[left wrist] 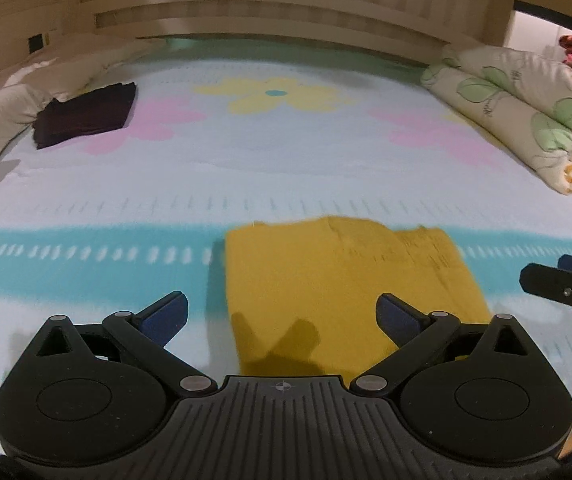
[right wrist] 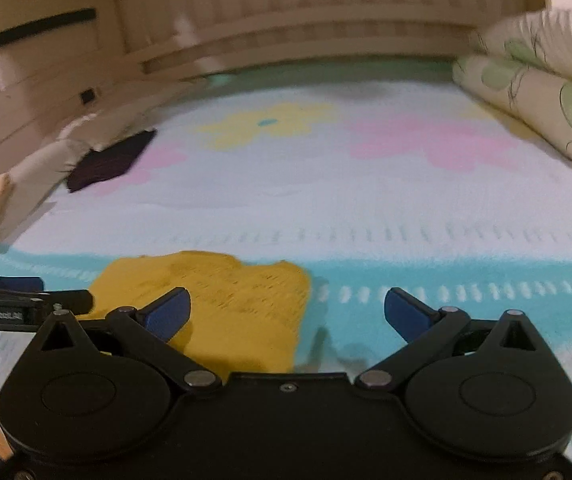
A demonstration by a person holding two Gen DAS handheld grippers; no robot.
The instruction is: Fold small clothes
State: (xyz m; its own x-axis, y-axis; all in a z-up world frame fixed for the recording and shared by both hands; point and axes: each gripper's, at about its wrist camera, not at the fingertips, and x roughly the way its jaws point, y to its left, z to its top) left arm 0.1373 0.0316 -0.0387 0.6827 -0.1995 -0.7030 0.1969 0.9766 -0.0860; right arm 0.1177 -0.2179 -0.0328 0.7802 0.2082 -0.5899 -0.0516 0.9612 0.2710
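On a bed [left wrist: 286, 168] spread with a pale blue sheet printed with pink and yellow flowers and a teal band, a yellow garment [left wrist: 338, 288], folded to a rough rectangle, flat on the near part of the sheet across the teal band. Above it, the left gripper [left wrist: 282, 314], jaws spread wide and empty, blue pads to either side of the cloth's near portion, its shadow dark on the yellow fabric. Just to the right, the right gripper [right wrist: 288, 314], likewise spread wide and holding nothing, left pad over the garment's right part [right wrist: 214, 304], right pad over bare teal sheet; from the left wrist view, only a black-and-blue tip of it [left wrist: 566, 280] at the right edge, near the garment's right side but apart from it. Far left, close to a row of cream pillows [left wrist: 10, 100], a dark folded garment [left wrist: 86, 114] flat on the sheet, well apart from the yellow one. Far right, a rolled quilt [left wrist: 526, 112] in cream with green leaf print, bunched against the bed's edge. Behind, a light wooden slatted headboard [left wrist: 286, 12] along the far side. Both views softened by motion blur; contact between either gripper and the cloth impossible to tell.
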